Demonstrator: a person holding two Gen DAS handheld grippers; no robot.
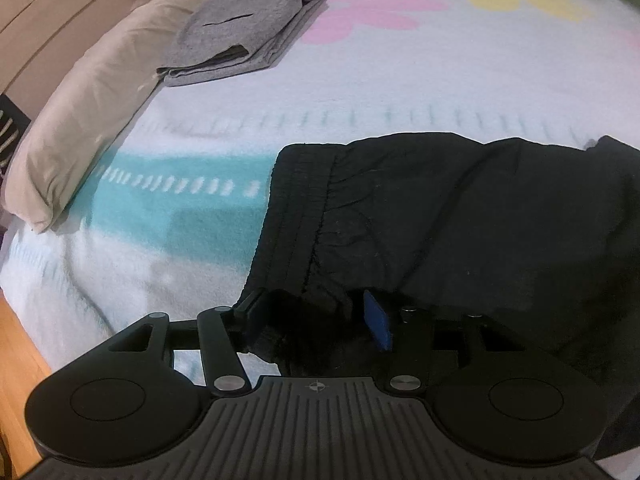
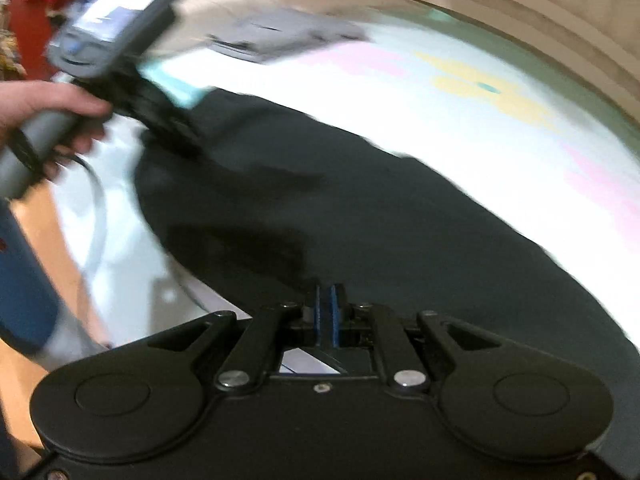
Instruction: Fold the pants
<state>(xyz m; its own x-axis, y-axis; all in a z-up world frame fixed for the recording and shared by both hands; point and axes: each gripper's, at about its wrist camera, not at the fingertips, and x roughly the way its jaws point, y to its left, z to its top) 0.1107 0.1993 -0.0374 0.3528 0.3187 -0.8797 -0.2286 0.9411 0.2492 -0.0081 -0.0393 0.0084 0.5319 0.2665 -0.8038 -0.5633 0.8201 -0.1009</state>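
The black pants [image 1: 460, 216] lie flat on the bed [image 1: 400, 92], on its white blanket printed with a teal band and pink and yellow flowers. In the left wrist view the elastic waistband [image 1: 296, 208] forms the left end of the garment, and the long axis runs from that waistband to the right across the picture, with the legs passing out of frame at the right edge. In the right wrist view the same dark cloth [image 2: 360, 220] runs as a long diagonal band from upper left to lower right. The left hand-held gripper [image 1: 316, 320] is at the near corner of the waistband; its fingers stand apart with a bunch of black fabric between them, the blue pad [image 1: 378, 322] of the right finger exposed, and the fabric appears to be gripped, although dark cloth against dark fingers makes the contact hard to confirm. The right wrist view, which is motion-blurred, shows that same unit held by a hand [image 2: 48, 116] at the upper left end of the pants. The right hand-held gripper [image 2: 327, 314] is over the near edge of the cloth; its blue pads are almost together with only a narrow slit between them and nothing visible in the slit. A folded grey garment [image 1: 256, 28] lies farther back on the bed beside a cream pillow [image 1: 88, 120], well apart from the pants.
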